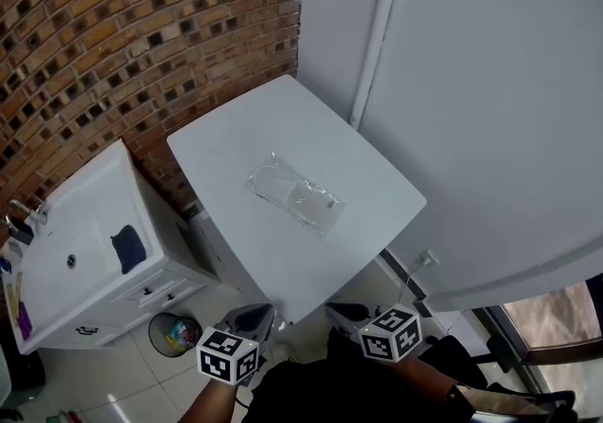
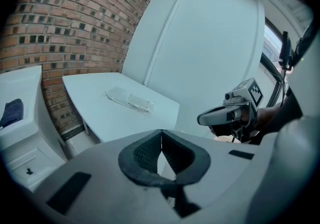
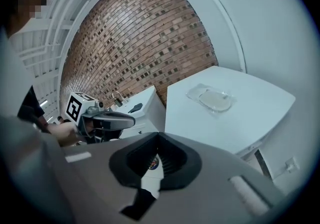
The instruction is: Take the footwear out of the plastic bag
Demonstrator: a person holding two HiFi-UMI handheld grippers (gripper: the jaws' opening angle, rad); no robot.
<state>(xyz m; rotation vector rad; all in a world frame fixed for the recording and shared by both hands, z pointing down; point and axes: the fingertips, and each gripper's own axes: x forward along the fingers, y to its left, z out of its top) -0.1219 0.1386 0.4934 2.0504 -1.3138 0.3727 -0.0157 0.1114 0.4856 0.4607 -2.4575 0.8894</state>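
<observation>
Judging this the approach step, we are holding the left hand-held gripper (image 2: 161,134) and right hand-held gripper (image 3: 159,141) closed and empty, short of the counter's (image 1: 236,143) near corner. Mid-counter, the plastic bag (image 1: 294,193) is lying flat, footwear (image 1: 311,201) inside. Next we are likely opening a hand-held gripper and reaching for it.

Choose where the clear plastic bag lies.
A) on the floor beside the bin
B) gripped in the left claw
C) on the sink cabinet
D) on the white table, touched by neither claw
D: the plastic bag lies flat near the middle of the white table, while the left claw and the right claw, both shut and empty, hang short of its near edge.
</observation>
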